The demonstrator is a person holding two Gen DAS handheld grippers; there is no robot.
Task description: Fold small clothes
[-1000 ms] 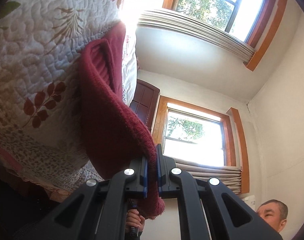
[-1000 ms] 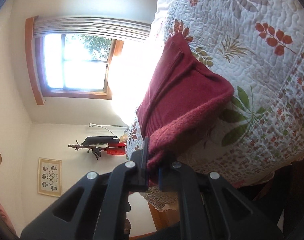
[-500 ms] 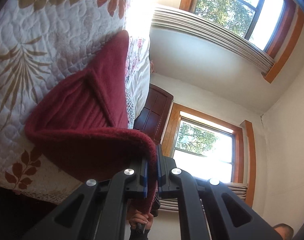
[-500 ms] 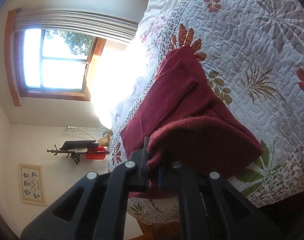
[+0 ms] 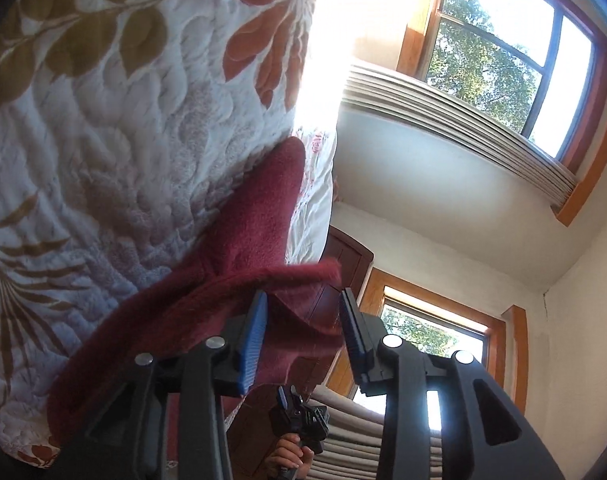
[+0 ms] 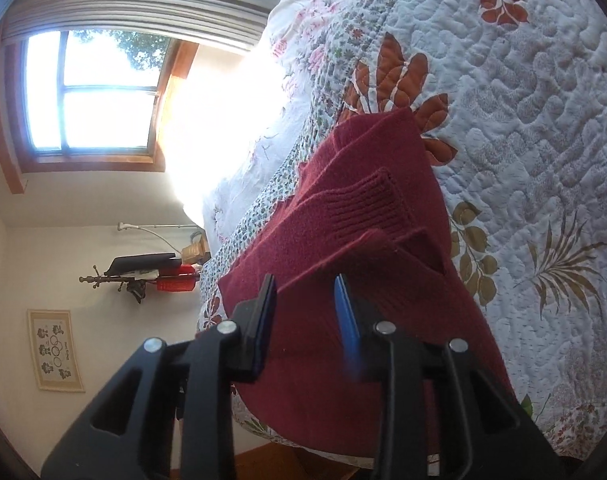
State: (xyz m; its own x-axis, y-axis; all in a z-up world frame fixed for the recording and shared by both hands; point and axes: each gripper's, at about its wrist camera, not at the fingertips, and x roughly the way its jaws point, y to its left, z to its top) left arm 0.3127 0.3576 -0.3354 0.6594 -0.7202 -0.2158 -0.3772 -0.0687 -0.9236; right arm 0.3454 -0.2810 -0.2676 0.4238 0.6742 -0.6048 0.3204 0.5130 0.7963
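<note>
Both tools, left (image 5: 303, 324) and right (image 6: 305, 306), spread wide, gripping nothing. We back out level, leaving maroon sweater (image 6: 367, 280) fold undisturbed on bed quilt (image 6: 523, 128).

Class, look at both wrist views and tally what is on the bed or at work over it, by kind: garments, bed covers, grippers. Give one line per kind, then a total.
Dark red knitted sweater: 1
Leaf-patterned quilt: 1
Grippers: 2, the left gripper and the right gripper, both with jaws apart
Total: 4
</note>
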